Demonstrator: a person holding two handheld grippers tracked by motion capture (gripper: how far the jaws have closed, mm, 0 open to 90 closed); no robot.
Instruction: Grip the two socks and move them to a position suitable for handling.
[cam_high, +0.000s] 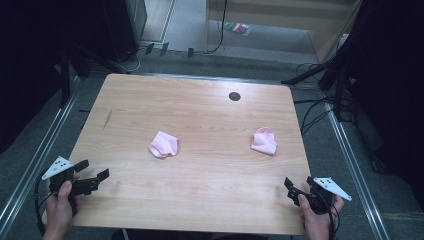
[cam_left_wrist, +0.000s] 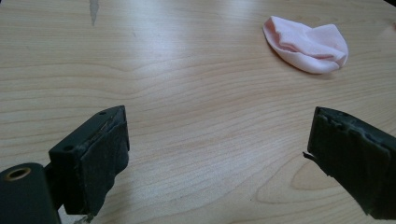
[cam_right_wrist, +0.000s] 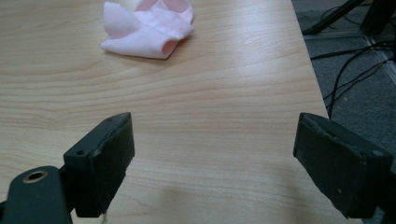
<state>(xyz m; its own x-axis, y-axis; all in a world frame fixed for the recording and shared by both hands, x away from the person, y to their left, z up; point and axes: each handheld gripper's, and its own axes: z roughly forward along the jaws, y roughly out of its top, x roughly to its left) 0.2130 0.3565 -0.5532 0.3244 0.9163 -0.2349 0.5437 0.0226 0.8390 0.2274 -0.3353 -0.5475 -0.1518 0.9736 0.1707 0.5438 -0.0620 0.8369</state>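
1. My left gripper (cam_high: 92, 170) sits at the lower left of the high view, jaws spread, nothing between them.
2. My right gripper (cam_high: 291, 189) sits at the lower right, jaws spread too.
3. One pink cloth (cam_high: 163, 144) lies left of centre on the table (cam_high: 200, 107); the other pink cloth (cam_high: 264, 140) lies right of centre.

Wooden table (cam_high: 200, 175): two pink socks (cam_high: 163, 144) (cam_high: 264, 140).

The left tool (cam_high: 92, 170) and the right tool (cam_high: 290, 187) are each held in a hand, low and well apart, jaws wide and empty.
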